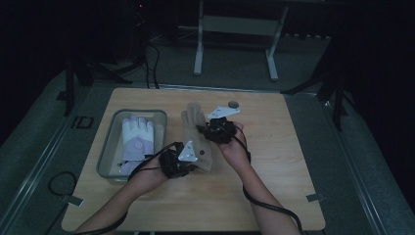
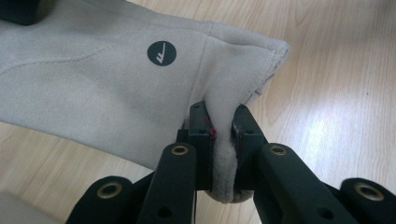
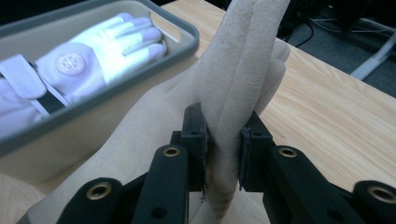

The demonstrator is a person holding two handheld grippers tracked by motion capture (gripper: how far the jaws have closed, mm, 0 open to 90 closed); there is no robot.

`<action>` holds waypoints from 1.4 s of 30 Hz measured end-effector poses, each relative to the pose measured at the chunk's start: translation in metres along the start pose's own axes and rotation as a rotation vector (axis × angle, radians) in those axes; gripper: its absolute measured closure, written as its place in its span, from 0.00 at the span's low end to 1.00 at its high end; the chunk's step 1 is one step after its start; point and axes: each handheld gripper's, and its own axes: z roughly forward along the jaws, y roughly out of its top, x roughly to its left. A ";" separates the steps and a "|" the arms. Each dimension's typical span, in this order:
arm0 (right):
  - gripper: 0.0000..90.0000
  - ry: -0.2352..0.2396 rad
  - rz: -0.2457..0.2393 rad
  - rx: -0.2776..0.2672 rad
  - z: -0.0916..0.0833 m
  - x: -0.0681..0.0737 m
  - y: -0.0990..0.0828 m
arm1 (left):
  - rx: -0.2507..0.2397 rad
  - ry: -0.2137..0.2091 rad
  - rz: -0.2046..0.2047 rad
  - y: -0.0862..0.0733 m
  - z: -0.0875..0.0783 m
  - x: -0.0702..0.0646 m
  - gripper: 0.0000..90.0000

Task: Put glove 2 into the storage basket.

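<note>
— While both of my grippers are up over the table (image 1: 274,196), what do you make out from above?

— From the high view, the beige glove (image 1: 196,128) lies stretched lengthwise near the middle of the table, fingers toward the far edge. Your left gripper (image 1: 188,159) has its cuff end, toward the near edge, and your right gripper (image 1: 208,131) is on the side of the glove by its fingers. Just beside the glove, toward the left edge, stands a grey bin (image 1: 108,147) with a white glove (image 1: 137,139) in it.

— And along my left jaws?

— In the left gripper view, the left gripper (image 2: 223,130) is clamped tight on a fold of the beige glove (image 2: 93,79) at its cuff corner. The fabric bulges out below the pads, and a round dark logo (image 2: 161,53) sits on the glove above them.

— My right jaws?

— In the right gripper view, the right gripper (image 3: 223,140) is closed on a thick fold of the beige glove (image 3: 238,70), whose fingers rise past the pads. Behind, to the left, the grey bin (image 3: 140,88) holds the white glove (image 3: 88,60).
</note>
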 end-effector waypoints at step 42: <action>0.85 0.148 -0.106 0.021 0.108 0.096 0.080 | 0.096 0.134 -0.149 -0.103 -0.083 0.029 0.91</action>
